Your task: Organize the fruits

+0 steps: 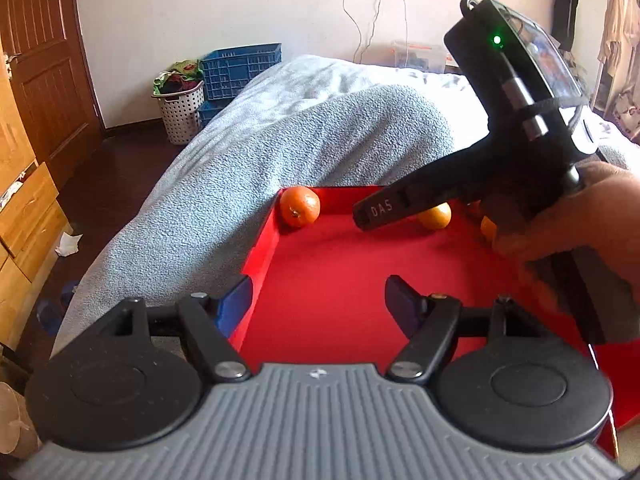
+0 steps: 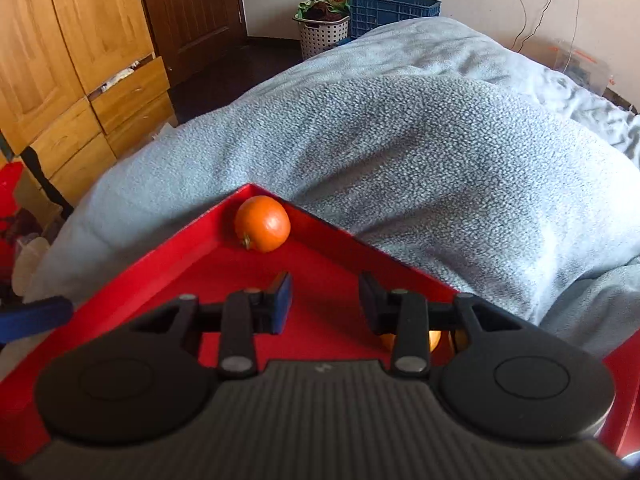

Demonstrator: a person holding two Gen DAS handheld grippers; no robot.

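The left wrist view looks across a shallow red tray with low upright walls [image 1: 260, 240] that lies on a bed under a grey-blue fleece blanket [image 1: 248, 152]. A round orange mandarin [image 1: 300, 206] sits in the tray's far left corner, touching the walls. A second orange fruit [image 1: 436, 216] lies by the far wall, partly hidden behind the right tongs [image 1: 374, 214], which a person's hand [image 1: 580, 232] holds over the tray. A sliver of a third orange fruit [image 1: 487, 227] shows beside that hand. The left tongs [image 1: 320, 300] stand wide with nothing between them, their left finger over the tray's left wall.

The right wrist view shows what the other cannot: the right tongs [image 2: 325, 300] stand narrowly apart and empty, pointing at the corner mandarin [image 2: 262, 223], well short of it. Two orange fruits [image 2: 434, 338] peek out under the linkage, mostly hidden.

The tray floor between the tongs and the corner is bare red felt. The blanket bulges right against the tray's far wall [image 2: 320, 216].
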